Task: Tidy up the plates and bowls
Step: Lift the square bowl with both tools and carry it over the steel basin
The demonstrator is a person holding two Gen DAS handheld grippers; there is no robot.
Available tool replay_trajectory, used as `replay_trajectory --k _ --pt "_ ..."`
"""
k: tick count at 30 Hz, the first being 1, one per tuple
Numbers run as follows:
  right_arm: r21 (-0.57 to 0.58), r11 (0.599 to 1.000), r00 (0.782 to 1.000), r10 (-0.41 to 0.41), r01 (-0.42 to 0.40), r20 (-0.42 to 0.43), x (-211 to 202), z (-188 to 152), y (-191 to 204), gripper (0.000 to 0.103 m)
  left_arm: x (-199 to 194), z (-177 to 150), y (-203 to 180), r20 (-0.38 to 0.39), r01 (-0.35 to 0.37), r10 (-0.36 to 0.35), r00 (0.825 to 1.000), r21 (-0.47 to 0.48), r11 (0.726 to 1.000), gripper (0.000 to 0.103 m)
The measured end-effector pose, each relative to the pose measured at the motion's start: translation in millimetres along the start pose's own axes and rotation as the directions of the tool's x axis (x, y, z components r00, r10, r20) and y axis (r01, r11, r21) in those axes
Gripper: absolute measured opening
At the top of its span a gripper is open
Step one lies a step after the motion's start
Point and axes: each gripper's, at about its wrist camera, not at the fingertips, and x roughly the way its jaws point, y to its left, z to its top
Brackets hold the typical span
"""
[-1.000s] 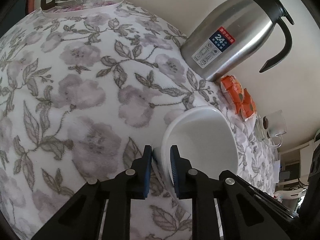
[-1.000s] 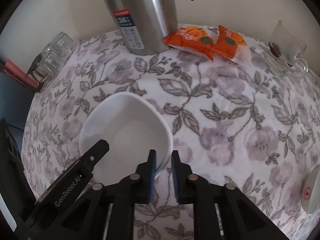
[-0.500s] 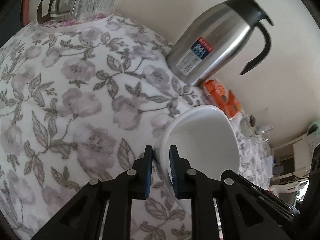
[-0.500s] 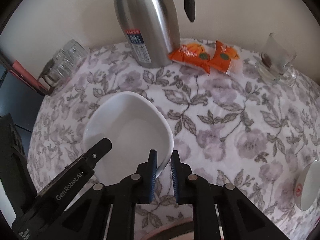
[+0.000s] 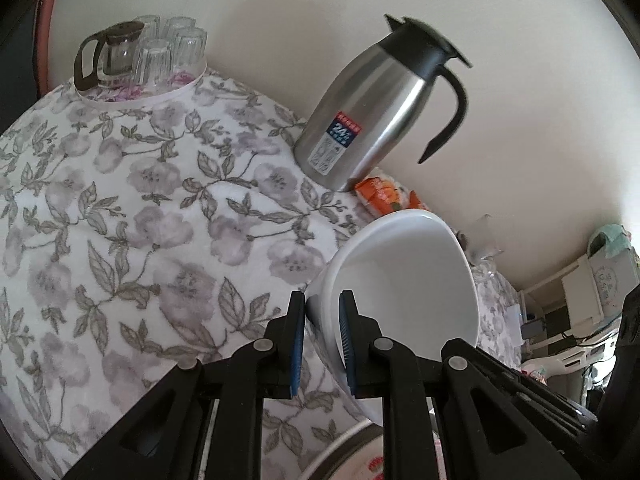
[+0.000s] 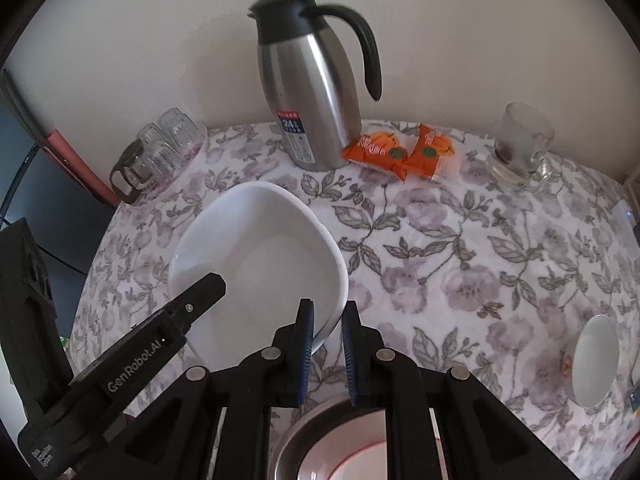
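Observation:
A white squarish bowl [image 5: 404, 296] hangs above the floral tablecloth, held by both grippers. My left gripper [image 5: 322, 340] is shut on its left rim. My right gripper [image 6: 327, 344] is shut on its right rim, and the bowl [image 6: 260, 256] fills the middle of the right wrist view. The left gripper [image 6: 192, 300] also shows there, clamped on the bowl's near left edge. Below the grippers a metal dish with a red-rimmed plate [image 6: 344, 448] lies at the table's near edge. A small white bowl [image 6: 594, 360] sits at the right.
A steel thermos jug [image 6: 316, 96] stands at the back by the wall, with two orange snack packets [image 6: 400, 152] beside it. A tray of upturned glasses and a glass teapot [image 6: 160, 152] stands back left. A glass cup on a saucer [image 6: 520, 148] stands back right.
Both grippers have lifted the white bowl up and drawn it back toward the near edge. The table looks farther off, and the metal dish has come into view below.

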Motion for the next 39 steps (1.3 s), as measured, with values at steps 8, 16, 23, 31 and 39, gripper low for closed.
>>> replay_trajectory --k 8,16,23,31,39 --pt "-0.017 1.0 0.999 -0.004 0.004 0.046 -39.7 -17.9 -7.8 0.015 -34.2 -18.7 -23.5 0.052 0.001 -0.004 0.999 0.064 0.998 0.018" --pt "-0.03 1.0 0.996 -0.005 0.008 0.087 -77.9 -36.8 -16.8 0.015 -58.2 -35.6 -40.9 0.071 0.046 -0.054 0.996 0.105 0.993 0.018" --pt "-0.02 1.0 0.993 0.003 -0.001 0.117 -100.4 -53.3 -27.9 0.016 -75.4 -50.6 -57.4 0.095 0.057 -0.072 0.993 0.149 0.987 0.018" --pt "-0.019 1.0 0.99 -0.005 0.008 0.138 -116.9 -72.3 -39.7 0.016 -83.4 -71.8 -71.7 0.098 0.056 -0.076 0.992 0.194 0.979 0.018" --pt "-0.003 1.0 0.991 0.006 -0.005 0.137 -128.1 -92.9 -55.9 0.016 -88.3 -91.9 -81.1 0.082 0.072 -0.094 0.992 0.236 0.969 0.018"
